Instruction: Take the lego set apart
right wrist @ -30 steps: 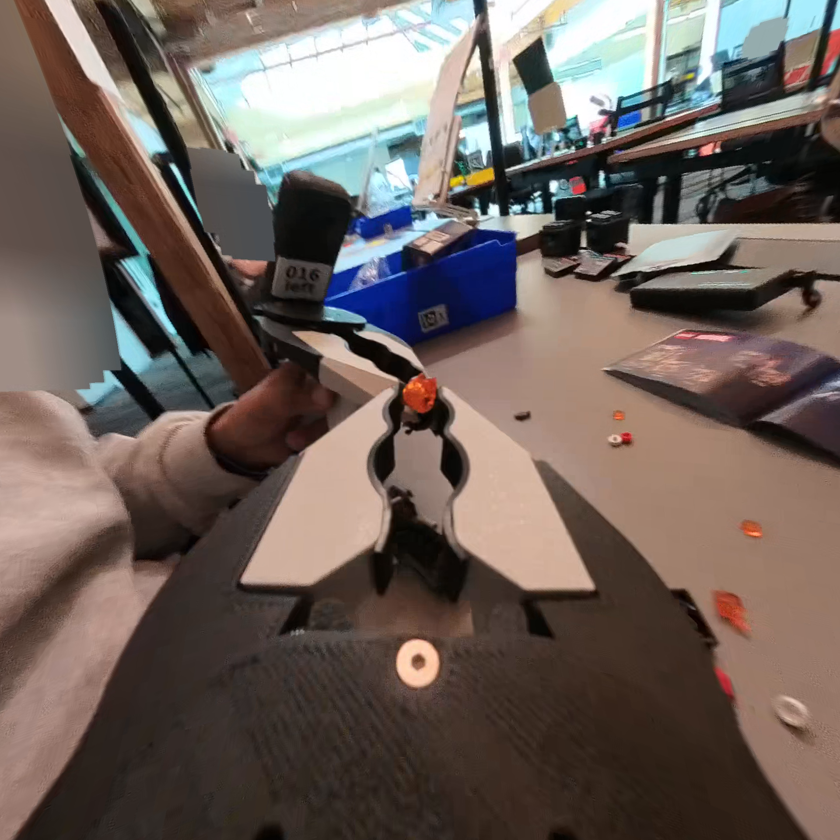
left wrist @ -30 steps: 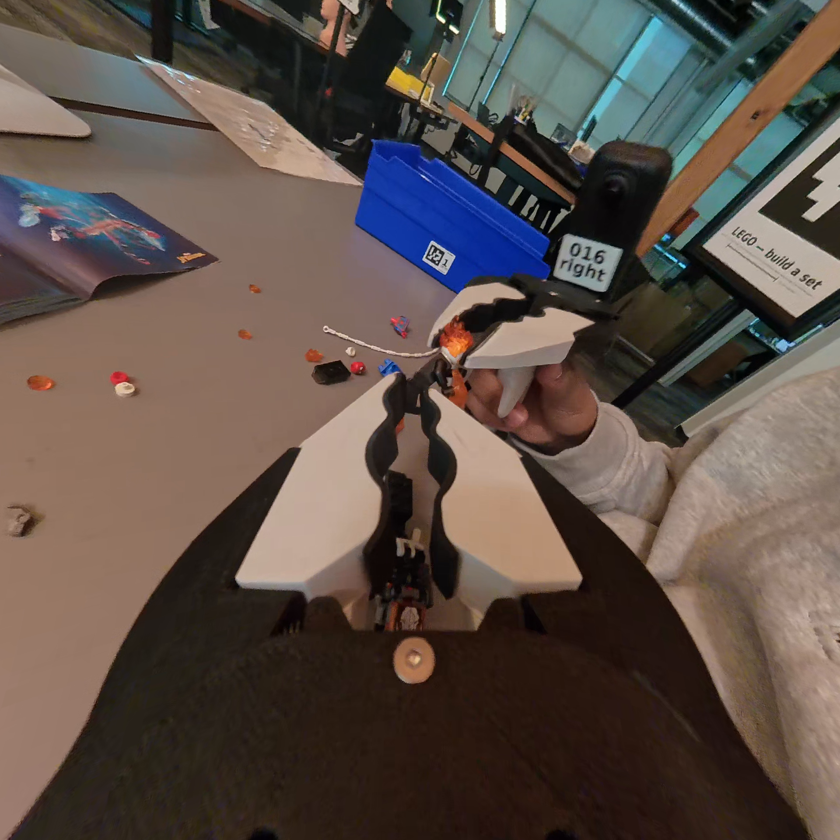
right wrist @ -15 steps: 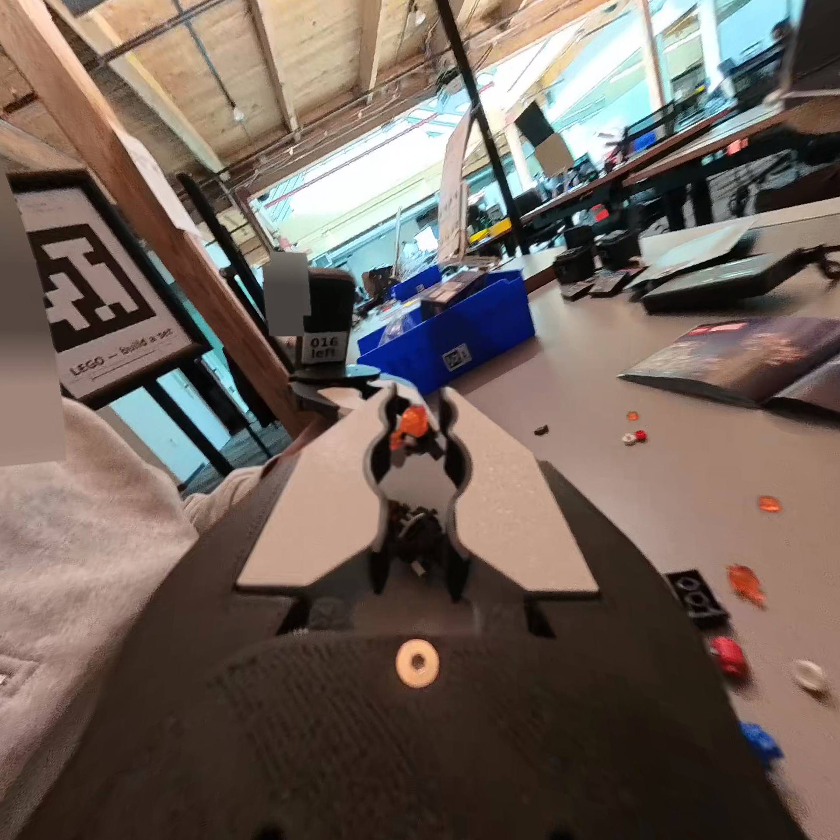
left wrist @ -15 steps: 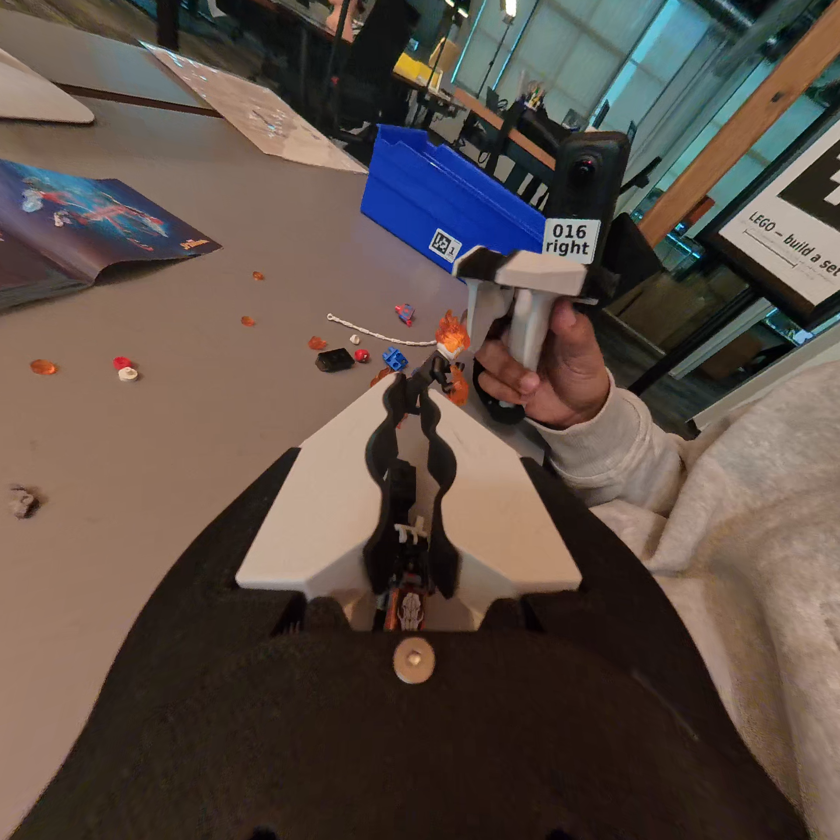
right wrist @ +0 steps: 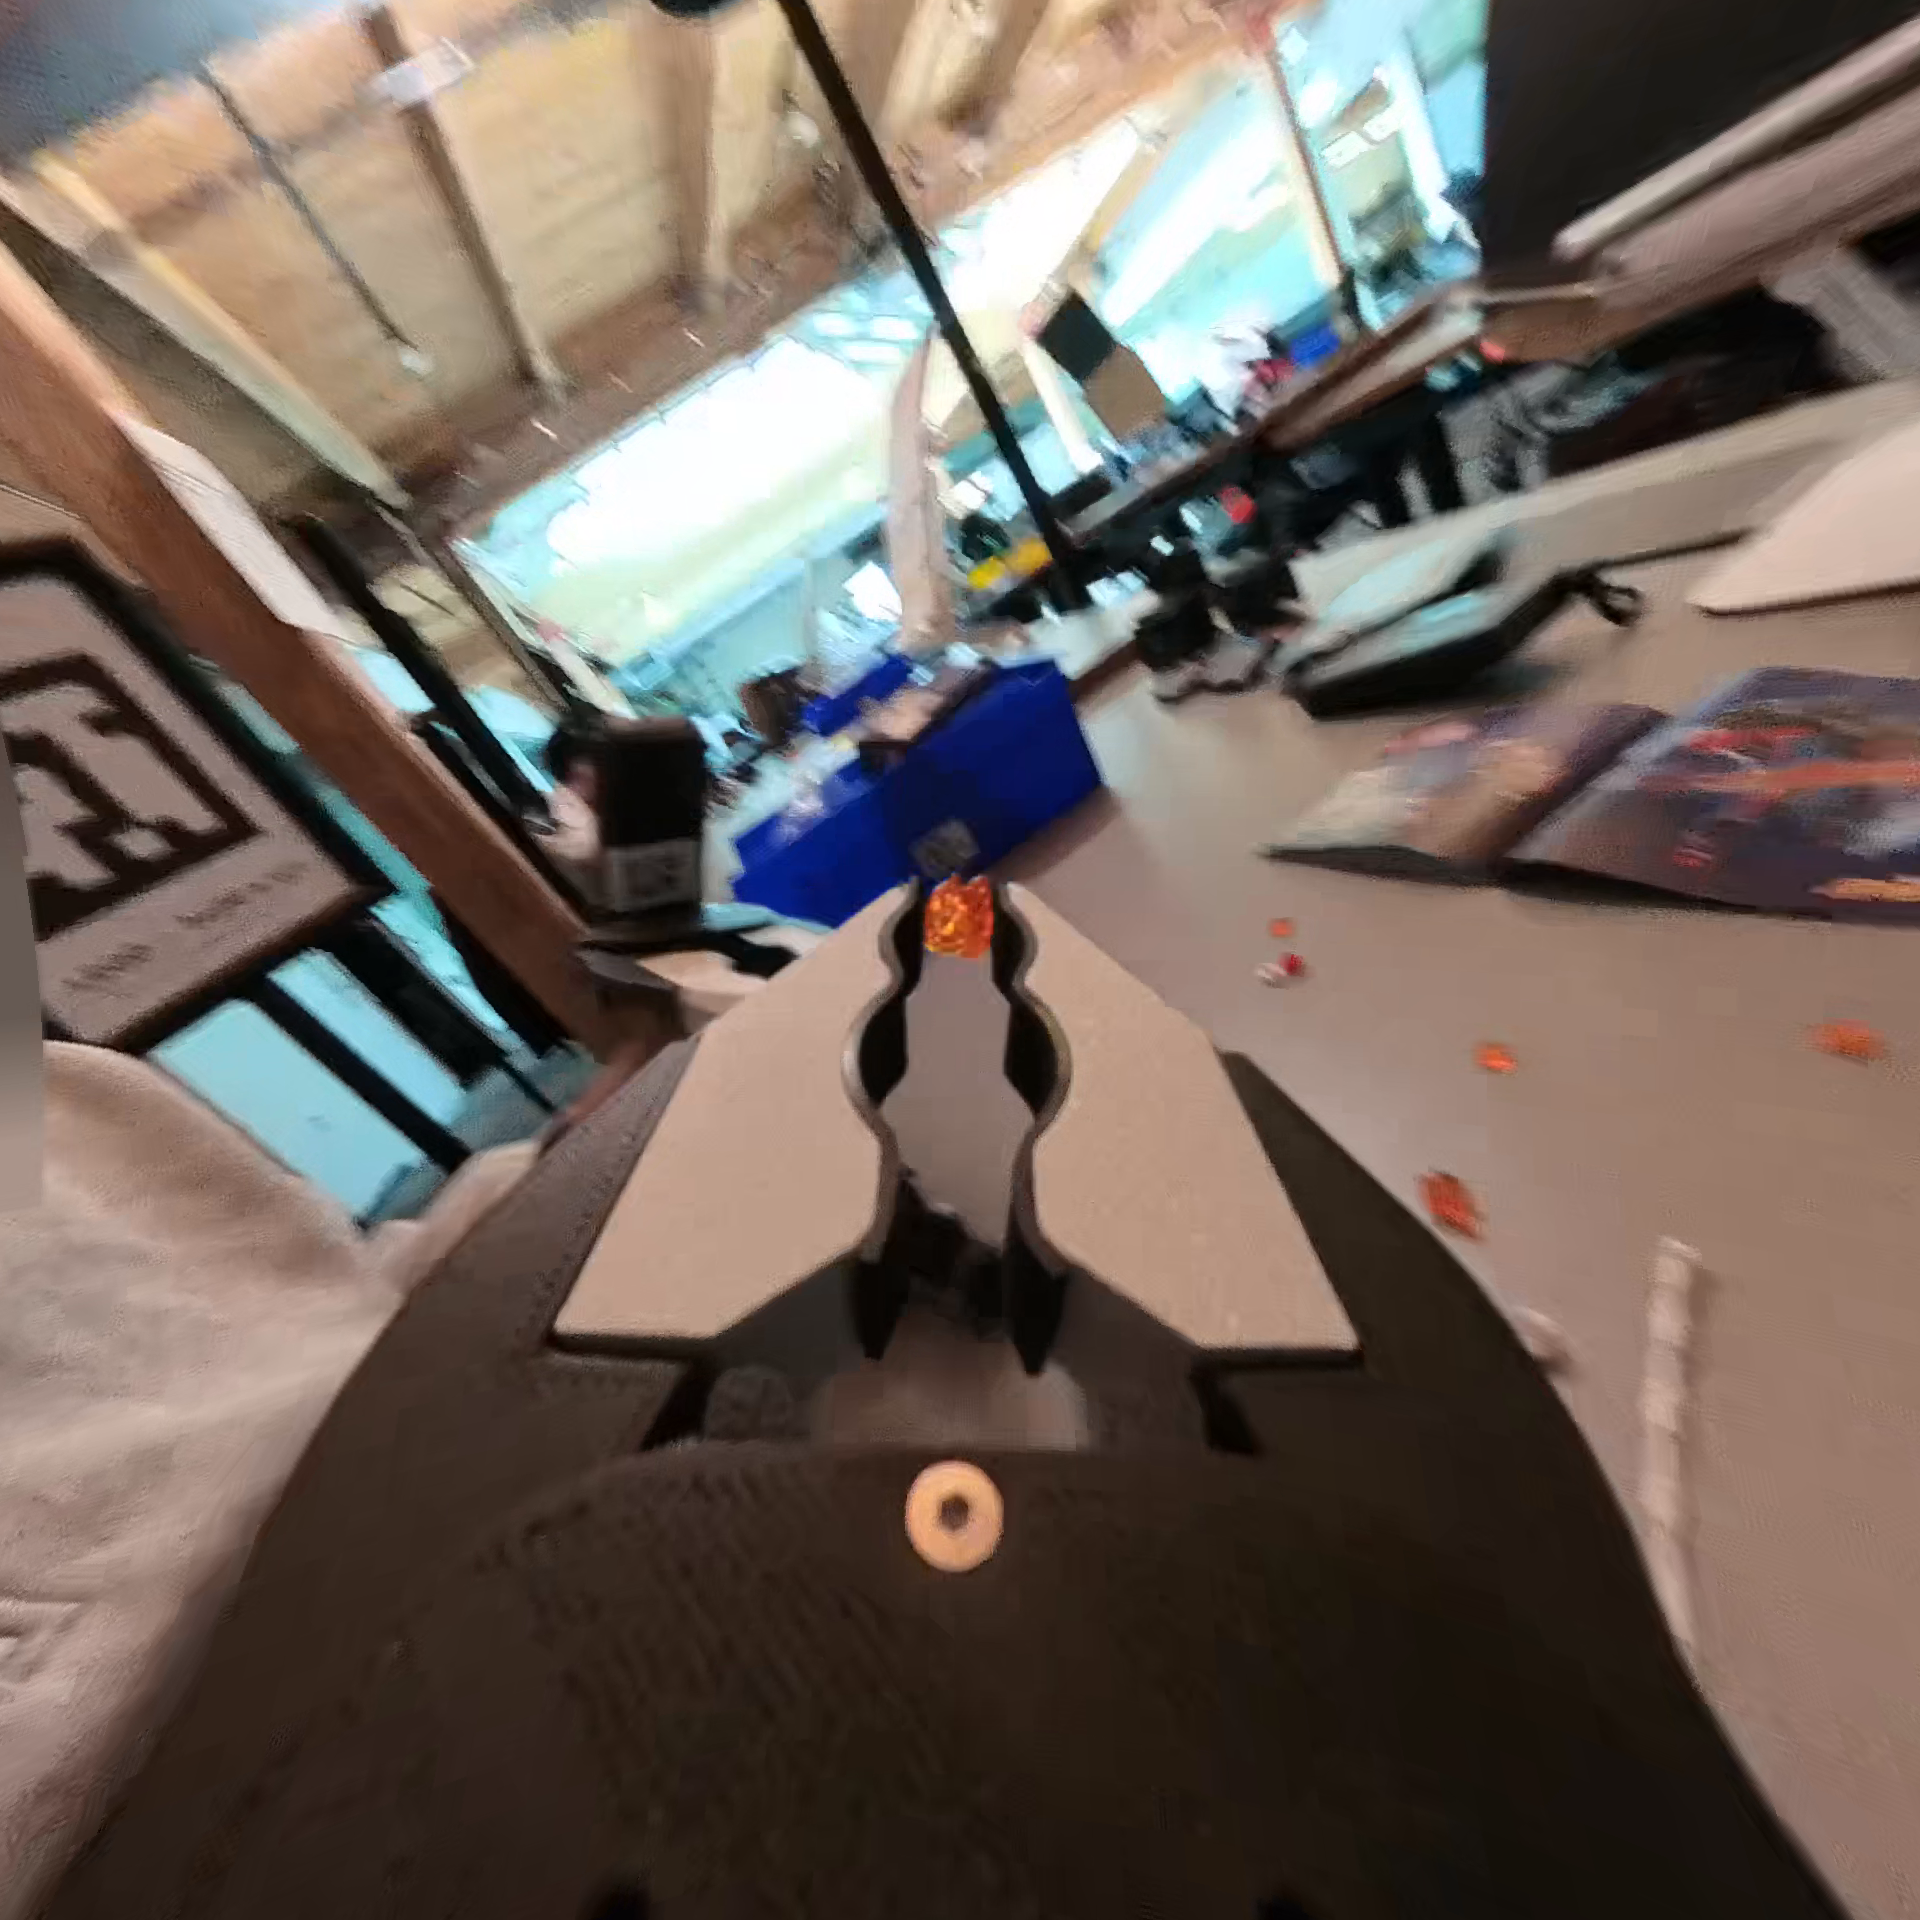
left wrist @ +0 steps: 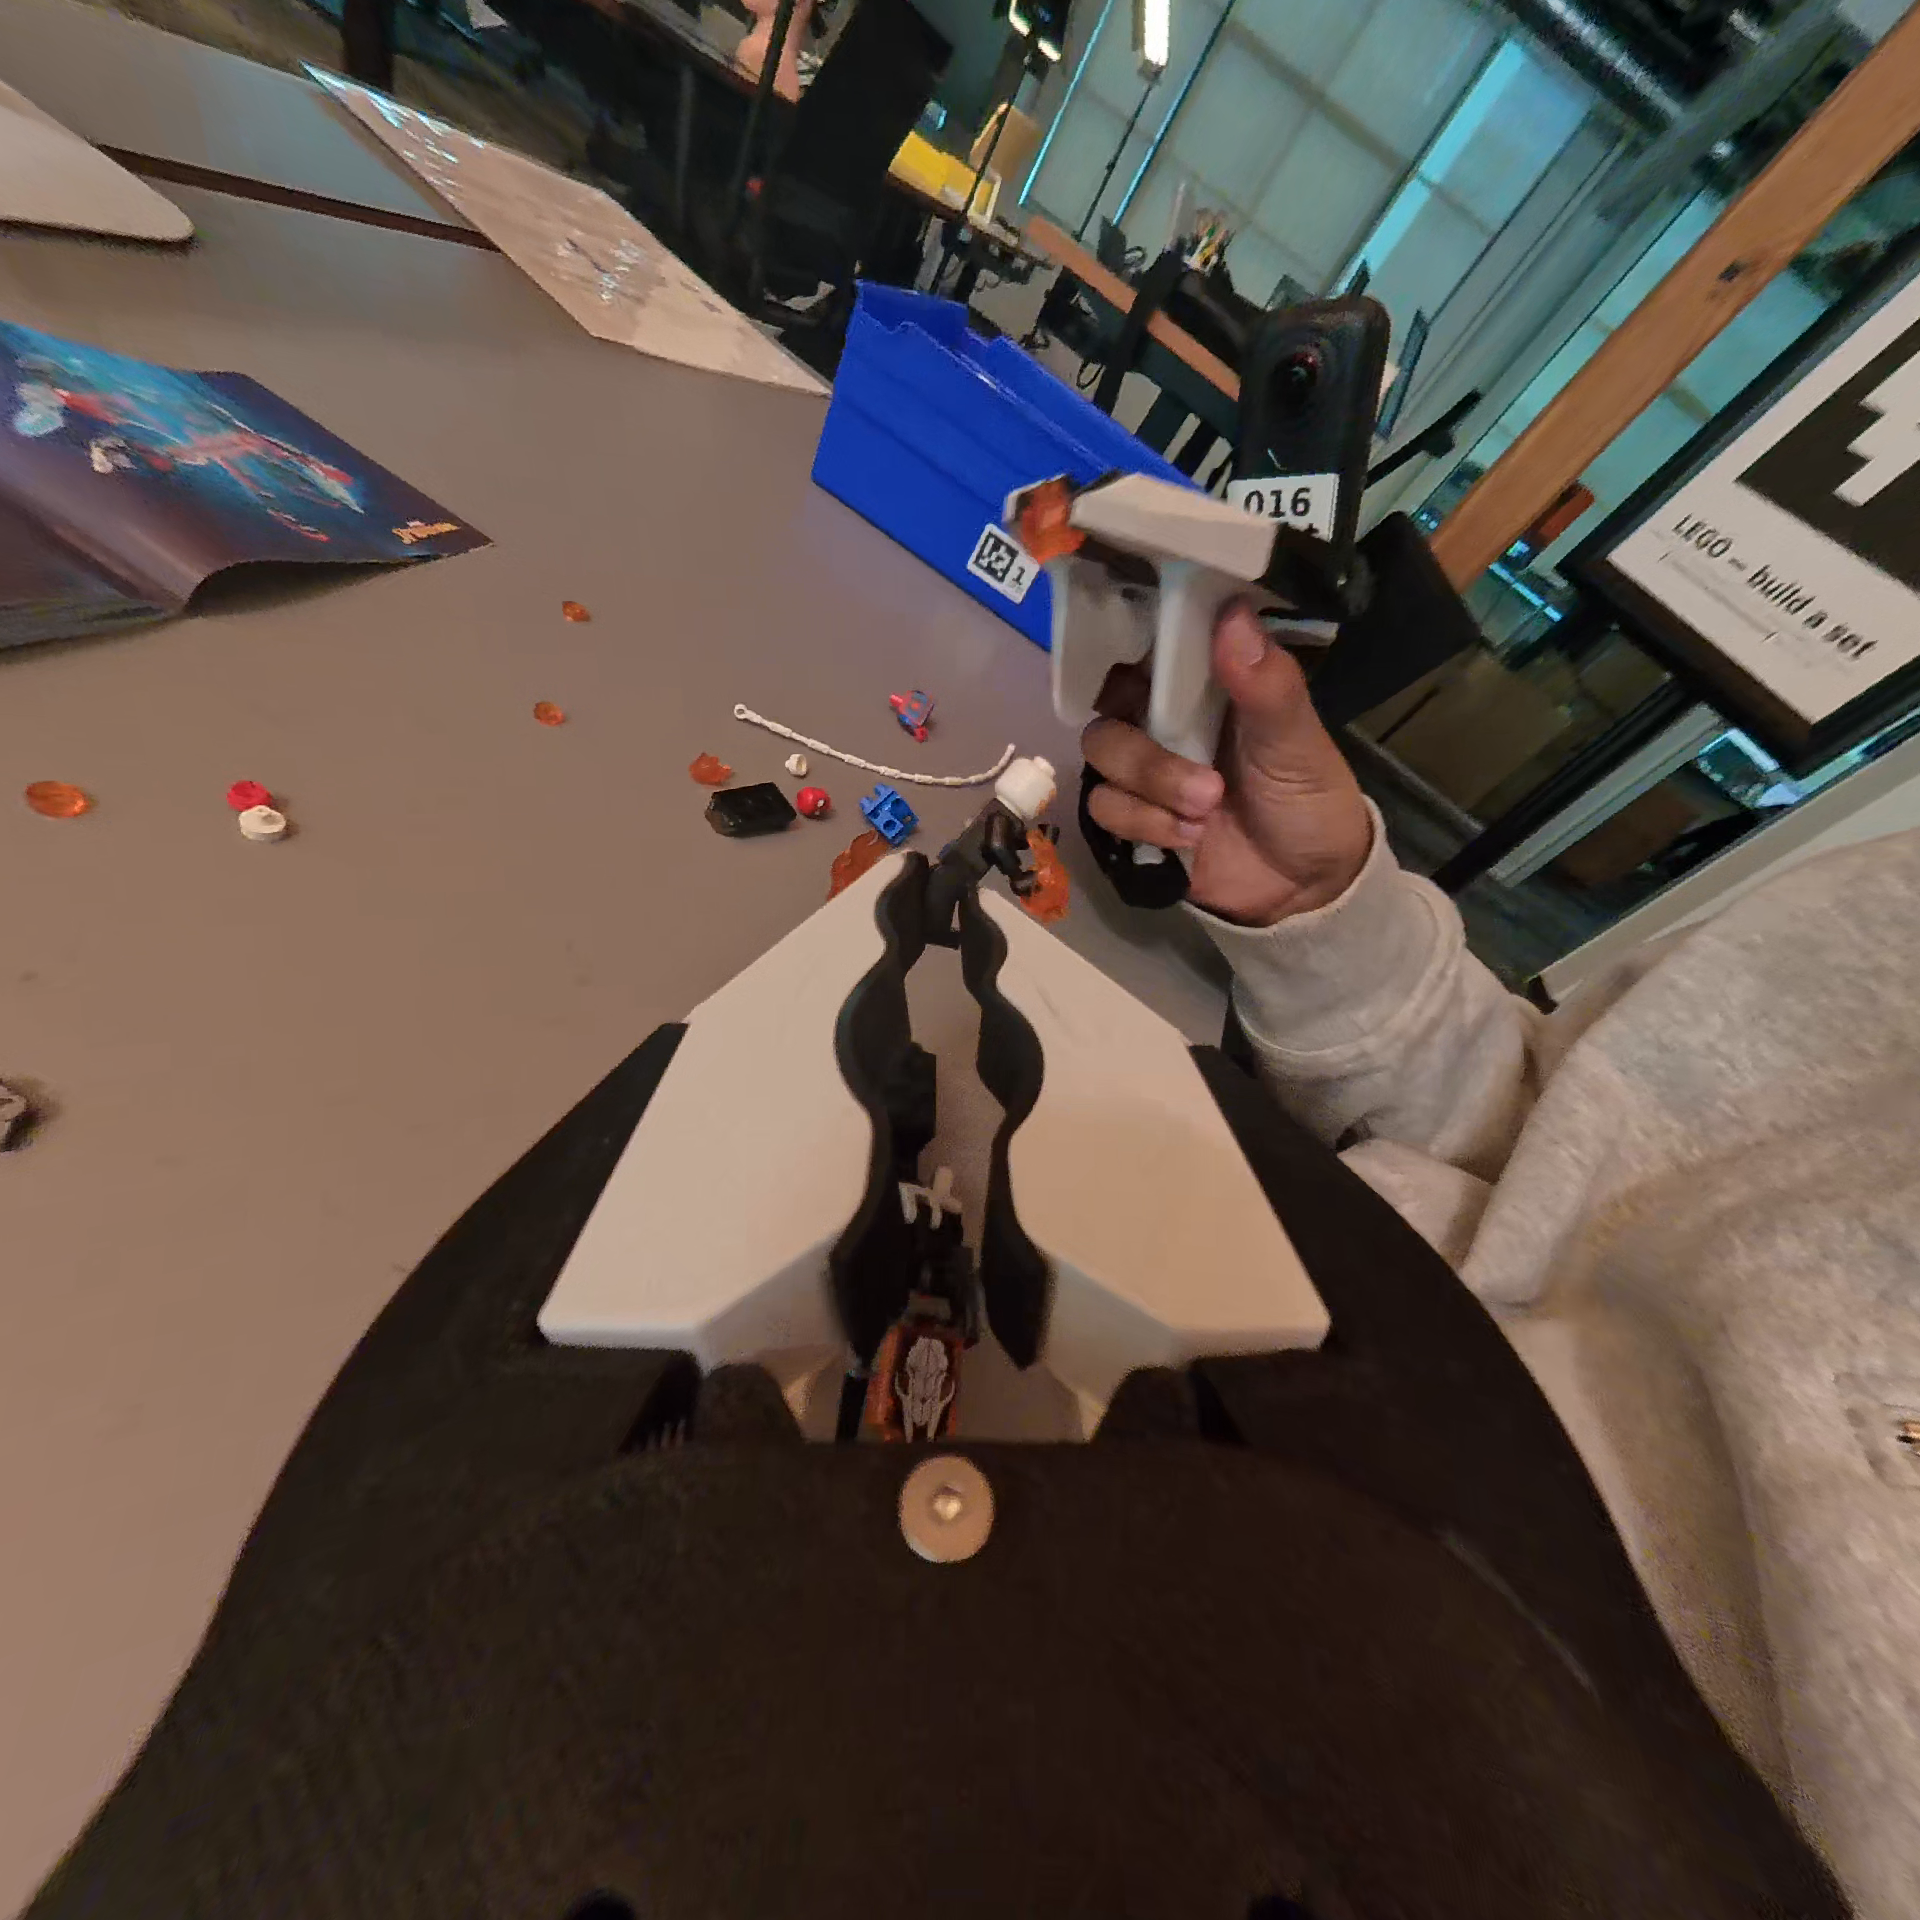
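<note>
Stripped the orange flame piece [right wrist: 958, 916] off the minifigure [left wrist: 1000, 831]: right gripper [right wrist: 956, 914] pinched it at its tips, up and away from left gripper [left wrist: 940, 904], clamped on the figure's legs. Next, probably: drop flame among loose bricks [left wrist: 748, 808] ahead. Printed sign [left wrist: 1787, 582], tag on blue bin [left wrist: 935, 457].

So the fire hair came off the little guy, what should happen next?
Probably lower the right tool and drop the flame piece on the table beside the loose bits. It is off the figure's white head, and the left tool holds the figure.
</note>
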Available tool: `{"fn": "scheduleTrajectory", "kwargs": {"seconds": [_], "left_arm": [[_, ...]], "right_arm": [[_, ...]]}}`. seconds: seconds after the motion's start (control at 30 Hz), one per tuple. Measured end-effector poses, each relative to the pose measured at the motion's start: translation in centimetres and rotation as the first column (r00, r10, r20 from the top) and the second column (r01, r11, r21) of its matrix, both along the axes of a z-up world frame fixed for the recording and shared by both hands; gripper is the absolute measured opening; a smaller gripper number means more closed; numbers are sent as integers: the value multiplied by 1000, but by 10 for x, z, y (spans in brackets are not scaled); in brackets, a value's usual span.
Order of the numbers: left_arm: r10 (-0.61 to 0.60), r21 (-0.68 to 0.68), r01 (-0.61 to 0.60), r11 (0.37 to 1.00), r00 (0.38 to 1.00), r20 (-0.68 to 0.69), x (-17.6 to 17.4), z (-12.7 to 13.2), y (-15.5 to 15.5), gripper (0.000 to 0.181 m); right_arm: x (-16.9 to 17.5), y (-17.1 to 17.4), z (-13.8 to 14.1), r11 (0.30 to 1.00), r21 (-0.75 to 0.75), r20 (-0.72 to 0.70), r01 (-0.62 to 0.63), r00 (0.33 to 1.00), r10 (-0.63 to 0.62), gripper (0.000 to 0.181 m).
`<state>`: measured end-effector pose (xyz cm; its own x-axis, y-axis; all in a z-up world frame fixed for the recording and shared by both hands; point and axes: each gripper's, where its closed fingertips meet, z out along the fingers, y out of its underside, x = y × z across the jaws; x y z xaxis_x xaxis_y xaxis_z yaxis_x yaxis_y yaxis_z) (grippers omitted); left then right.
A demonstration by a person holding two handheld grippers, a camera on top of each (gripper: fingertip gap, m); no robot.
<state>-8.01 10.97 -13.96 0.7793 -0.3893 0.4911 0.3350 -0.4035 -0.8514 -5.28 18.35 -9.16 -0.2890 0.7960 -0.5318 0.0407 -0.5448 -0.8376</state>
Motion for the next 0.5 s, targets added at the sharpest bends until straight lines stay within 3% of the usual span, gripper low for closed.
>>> {"fn": "scheduleTrajectory", "kwargs": {"seconds": [0.07,0.13,0.2,0.3,0.4,0.5], "left_arm": [[-4,-4,4,1000,1000,11,0,-1,1,5],[-7,-7,7,1000,1000,10,2,-1,2,5],[-7,-11,7,1000,1000,13,3,-1,2,5],[5,-26,-4,1000,1000,25,0,-4,3,5],[10,-40,-9,999,999,34,-3,-7,4,5],[6,-42,-4,999,999,44,-3,-7,4,5]], "right_arm": [[-4,15,-29,994,94,159,61,984,-75,11],[-6,36,-67,956,263,335,131,917,-218,11],[-5,56,-92,897,407,425,172,834,-352,11],[-4,66,-106,845,510,471,161,770,-431,19],[-8,56,-98,829,541,427,142,803,-416,28],[-18,7,-58,854,515,244,70,943,-224,24]]}}
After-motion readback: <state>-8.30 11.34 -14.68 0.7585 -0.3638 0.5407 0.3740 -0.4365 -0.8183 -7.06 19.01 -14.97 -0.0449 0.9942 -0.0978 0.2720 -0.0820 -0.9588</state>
